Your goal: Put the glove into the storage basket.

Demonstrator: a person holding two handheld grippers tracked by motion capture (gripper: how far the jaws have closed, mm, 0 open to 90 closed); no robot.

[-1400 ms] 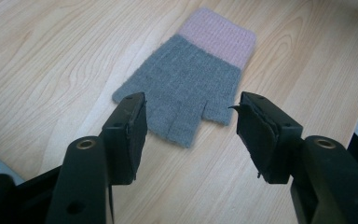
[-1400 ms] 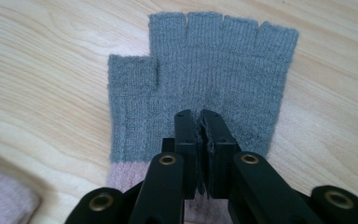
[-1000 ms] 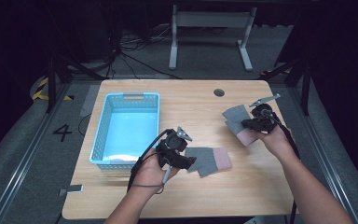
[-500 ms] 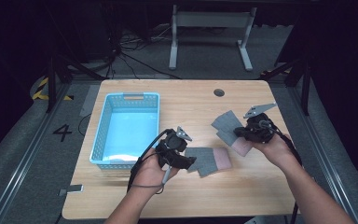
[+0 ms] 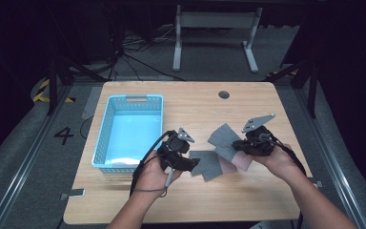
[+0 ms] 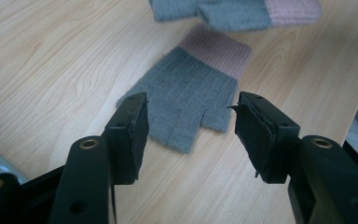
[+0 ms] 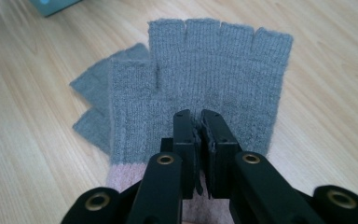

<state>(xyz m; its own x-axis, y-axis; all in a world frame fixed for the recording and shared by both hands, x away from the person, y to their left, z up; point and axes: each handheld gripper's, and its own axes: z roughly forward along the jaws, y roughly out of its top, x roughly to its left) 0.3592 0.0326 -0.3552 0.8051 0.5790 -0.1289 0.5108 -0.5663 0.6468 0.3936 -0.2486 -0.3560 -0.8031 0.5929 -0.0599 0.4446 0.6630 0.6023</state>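
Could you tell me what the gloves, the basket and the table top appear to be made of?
The fingerless gloves, one on the table and one in the right gripper, look like ribbed grey knit, probably wool or acrylic, with pink cuffs. The basket seems light blue moulded plastic, its walls perforated in a lattice. The table top shows pale wood grain, possibly laminate.
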